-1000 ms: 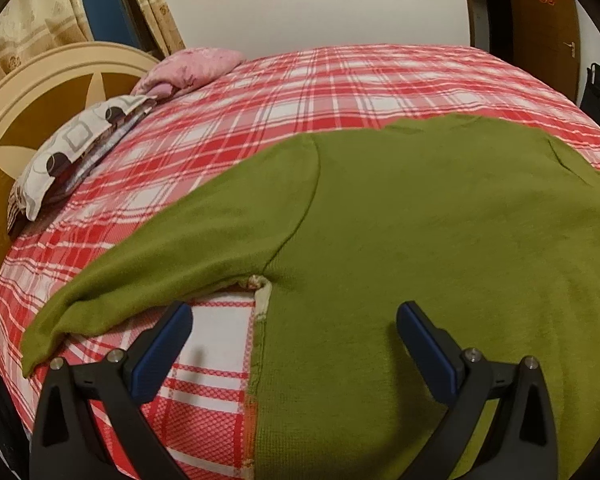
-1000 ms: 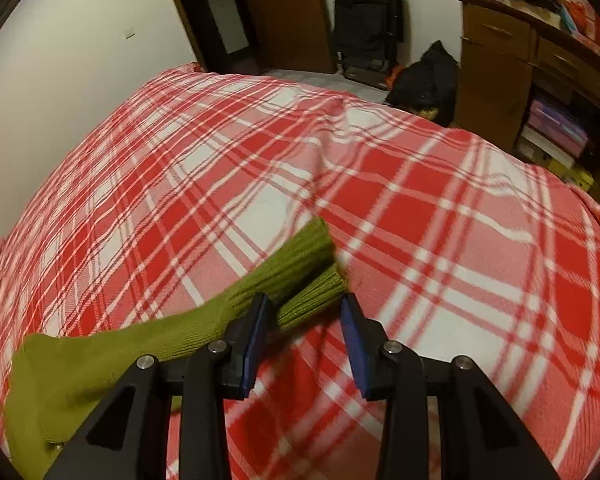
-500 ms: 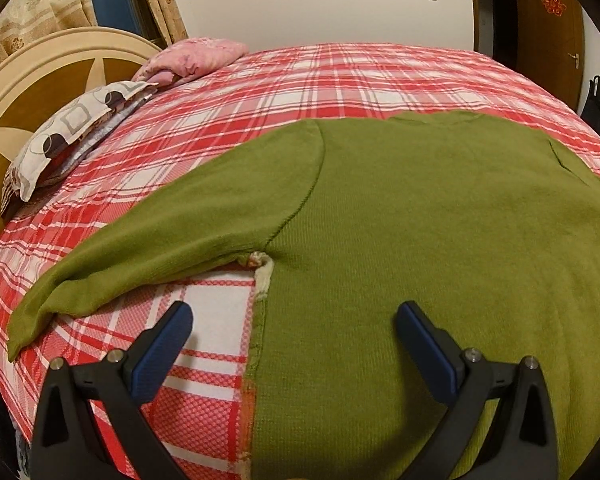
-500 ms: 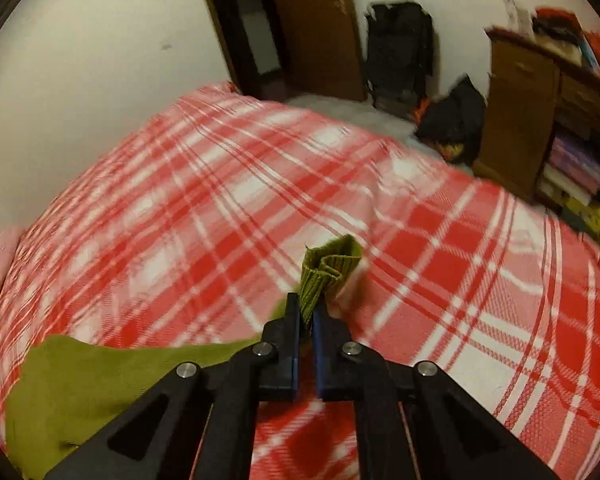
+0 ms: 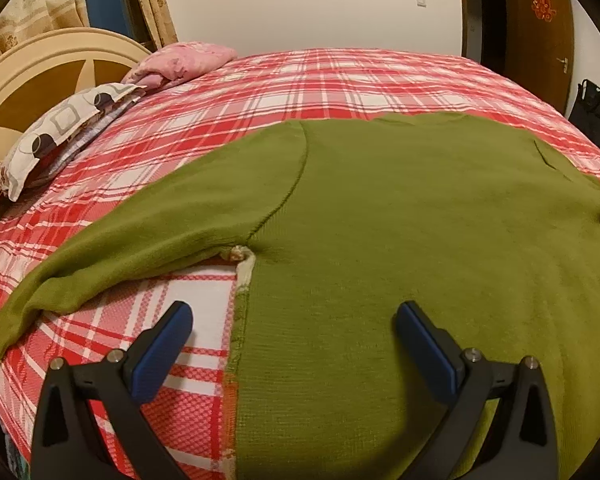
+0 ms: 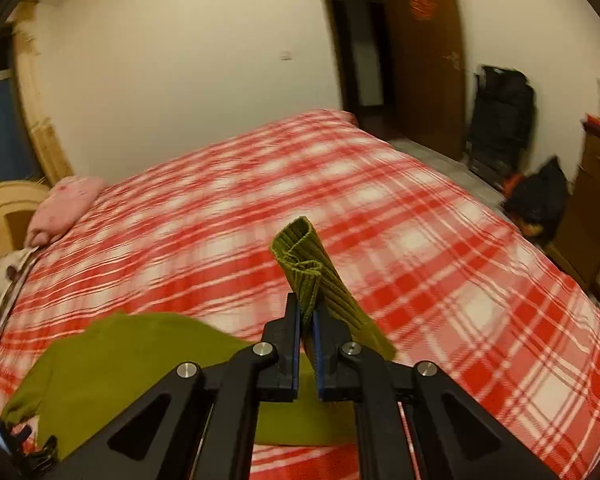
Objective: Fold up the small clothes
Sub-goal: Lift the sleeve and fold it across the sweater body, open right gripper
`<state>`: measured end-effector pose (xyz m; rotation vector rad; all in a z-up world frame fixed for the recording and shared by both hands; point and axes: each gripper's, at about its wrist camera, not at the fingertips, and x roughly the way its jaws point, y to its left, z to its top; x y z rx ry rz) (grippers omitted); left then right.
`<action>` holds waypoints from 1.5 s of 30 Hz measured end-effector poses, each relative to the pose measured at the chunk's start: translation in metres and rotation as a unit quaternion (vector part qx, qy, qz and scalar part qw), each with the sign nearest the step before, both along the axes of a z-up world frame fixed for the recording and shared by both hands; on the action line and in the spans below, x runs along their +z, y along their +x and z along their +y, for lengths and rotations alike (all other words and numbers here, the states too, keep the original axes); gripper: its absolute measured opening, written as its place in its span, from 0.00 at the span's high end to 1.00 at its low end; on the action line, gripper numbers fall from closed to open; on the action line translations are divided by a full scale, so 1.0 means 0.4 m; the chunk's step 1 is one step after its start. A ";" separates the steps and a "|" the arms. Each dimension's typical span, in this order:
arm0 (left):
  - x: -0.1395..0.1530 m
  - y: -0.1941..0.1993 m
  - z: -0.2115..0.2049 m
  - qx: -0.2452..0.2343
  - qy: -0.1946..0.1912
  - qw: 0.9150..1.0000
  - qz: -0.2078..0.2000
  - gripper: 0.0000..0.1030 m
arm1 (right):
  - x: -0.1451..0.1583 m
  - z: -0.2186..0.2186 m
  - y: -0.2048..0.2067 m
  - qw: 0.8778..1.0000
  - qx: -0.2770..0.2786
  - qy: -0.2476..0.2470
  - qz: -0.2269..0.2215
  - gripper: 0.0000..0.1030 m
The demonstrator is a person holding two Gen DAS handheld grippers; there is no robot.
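Across the lower half of the left wrist view, the green sweater (image 5: 380, 208) lies spread flat on the red plaid bedspread (image 5: 300, 80), body filling the centre and right, one sleeve (image 5: 120, 248) running out toward the lower left edge of the frame. The left gripper (image 5: 292, 328) hovers low at the bottom with its blue-padded fingers spread wide, straddling the sweater's side seam and holding nothing. Patterned pillows (image 5: 60, 132) and a pink cushion (image 5: 180, 60) sit at the upper left by the headboard. Low in the centre of the right wrist view, the right gripper (image 6: 306, 320) has its jaws closed tight on the ribbed cuff (image 6: 304, 256) of the other sleeve, which stands bunched above the fingertips, clear of the bedspread; the rest of the sweater shows at the lower left of that frame. The knit looks soft, light and limp, so it should drape and drag rather than hold shape; the ribbed cuff and hem seem the firmest places to pinch, while a grip mid-panel would likely bunch the fabric.
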<state>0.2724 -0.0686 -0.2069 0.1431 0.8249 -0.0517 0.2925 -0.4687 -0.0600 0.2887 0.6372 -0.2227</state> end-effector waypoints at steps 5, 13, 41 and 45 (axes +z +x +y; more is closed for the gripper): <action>-0.003 -0.003 0.003 -0.002 -0.009 1.000 -0.003 0.00 | 0.059 0.149 0.041 0.998 0.057 -0.002 -0.020 0.95; -0.006 -0.006 0.016 -0.002 -0.029 1.000 -0.001 0.00 | 0.120 0.455 0.093 0.982 0.180 0.022 -0.048 0.95; 0.033 0.124 -0.208 -0.078 -0.131 0.982 0.113 0.36 | -0.355 0.280 -0.089 0.979 0.159 0.126 -0.021 0.29; 0.018 0.129 -0.237 -0.080 -0.154 0.977 0.122 0.38 | -0.365 0.267 -0.095 0.979 0.152 0.132 -0.016 0.29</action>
